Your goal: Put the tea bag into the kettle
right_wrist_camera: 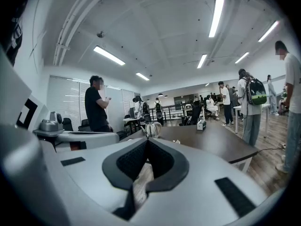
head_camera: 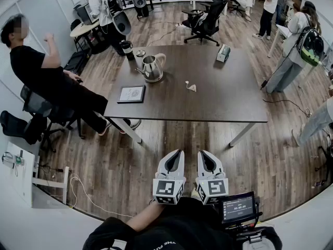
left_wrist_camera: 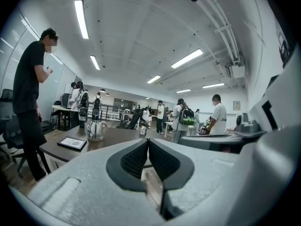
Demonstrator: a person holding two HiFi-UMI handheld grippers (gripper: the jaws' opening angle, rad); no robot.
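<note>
A steel kettle (head_camera: pixel 152 67) stands on the far left part of the dark table (head_camera: pixel 223 98), its lid (head_camera: pixel 140 53) lying beside it. A small white tea bag (head_camera: pixel 191 87) lies near the table's middle. Both grippers hang side by side well short of the table's near edge, over the floor: left gripper (head_camera: pixel 178 154) and right gripper (head_camera: pixel 203 153). Each has its jaws closed together with nothing between them. The kettle (left_wrist_camera: pixel 96 130) shows far off in the left gripper view, and the kettle (right_wrist_camera: pixel 151 129) also in the right gripper view.
A dark tablet (head_camera: pixel 131 94) lies at the table's left edge and a small box (head_camera: pixel 223 53) at the far right. A seated person (head_camera: pixel 49 82) is left of the table. An office chair (head_camera: pixel 205 22) stands beyond it, and several people stand at the right.
</note>
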